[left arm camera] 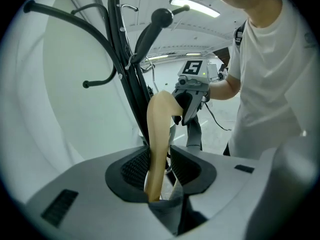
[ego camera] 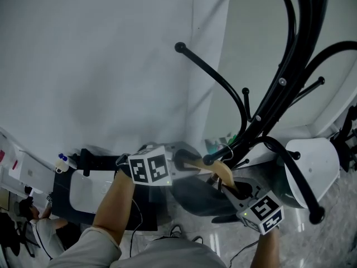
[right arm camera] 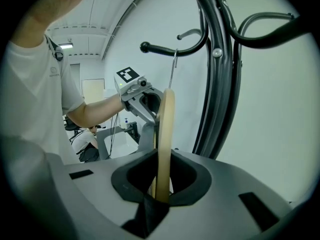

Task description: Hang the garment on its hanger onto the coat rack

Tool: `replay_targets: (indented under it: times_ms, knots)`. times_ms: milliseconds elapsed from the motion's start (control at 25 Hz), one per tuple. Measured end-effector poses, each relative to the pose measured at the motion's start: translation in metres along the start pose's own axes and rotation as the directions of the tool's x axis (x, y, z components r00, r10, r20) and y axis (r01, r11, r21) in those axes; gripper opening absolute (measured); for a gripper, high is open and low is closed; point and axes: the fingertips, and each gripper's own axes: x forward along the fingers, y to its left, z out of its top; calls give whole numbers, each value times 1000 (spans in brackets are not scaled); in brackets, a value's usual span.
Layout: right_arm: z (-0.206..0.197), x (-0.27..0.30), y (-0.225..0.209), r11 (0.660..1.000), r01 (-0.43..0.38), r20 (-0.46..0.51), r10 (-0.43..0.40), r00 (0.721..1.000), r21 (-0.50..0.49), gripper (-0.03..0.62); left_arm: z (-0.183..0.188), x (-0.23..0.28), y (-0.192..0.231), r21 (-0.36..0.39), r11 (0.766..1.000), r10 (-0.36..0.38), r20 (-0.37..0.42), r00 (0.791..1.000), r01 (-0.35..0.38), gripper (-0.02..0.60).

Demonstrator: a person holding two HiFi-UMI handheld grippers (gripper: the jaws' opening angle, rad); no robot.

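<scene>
A black coat rack [ego camera: 279,82] with curved arms rises at the right. The wooden hanger [ego camera: 220,175] carries a dark grey garment [ego camera: 195,197] that droops below it. Its wire hook [right arm camera: 174,69] reaches up to a rack arm [right arm camera: 180,49]. My left gripper [ego camera: 187,163] is open around one hanger end: the wood [left arm camera: 157,144] lies by the left pad, with a gap to the right pad. My right gripper [ego camera: 230,187] is shut on the other end, where the wood [right arm camera: 162,144] stands edge-on between its pads.
A white curved wall fills the background. A white-topped black cart [ego camera: 89,188] stands at lower left with bottles [ego camera: 62,162] on it, and a seated person [ego camera: 42,228] is beside it. A white rounded machine base [ego camera: 318,161] sits at the right. Cables lie on the glossy floor.
</scene>
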Motion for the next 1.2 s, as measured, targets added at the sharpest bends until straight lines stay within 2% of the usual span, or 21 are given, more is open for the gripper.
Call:
replay_targets:
  times_ms: [160, 320, 480, 600, 800, 960, 1200]
  knots:
    - [5, -11, -4, 999, 31, 0, -31, 1000, -34, 50, 6, -12, 2, -16, 998, 58, -8, 998, -58, 117]
    - [15, -30, -10, 996, 78, 59, -76, 995, -41, 54, 15, -24, 2, -35, 989, 142, -12, 990, -143, 117]
    - [28, -50, -6, 992, 112, 112, -105, 988, -55, 54, 30, -35, -7, -114, 968, 223, -9, 975, -223, 115]
    - [32, -62, 11, 993, 103, 152, -94, 984, -50, 52, 50, -32, -28, -216, 940, 276, 26, 961, -264, 73]
    - [25, -75, 38, 998, 57, 187, -55, 981, -6, 31, 81, -13, -65, -370, 878, 350, 61, 935, -304, 20]
    - [15, -86, 49, 999, 4, 214, -14, 977, 47, 17, 94, 4, -84, -420, 848, 378, 50, 925, -323, 8]
    - [6, -95, 56, 996, -46, 237, 27, 971, 75, 15, 104, 22, -98, -482, 808, 412, 52, 910, -338, 6]
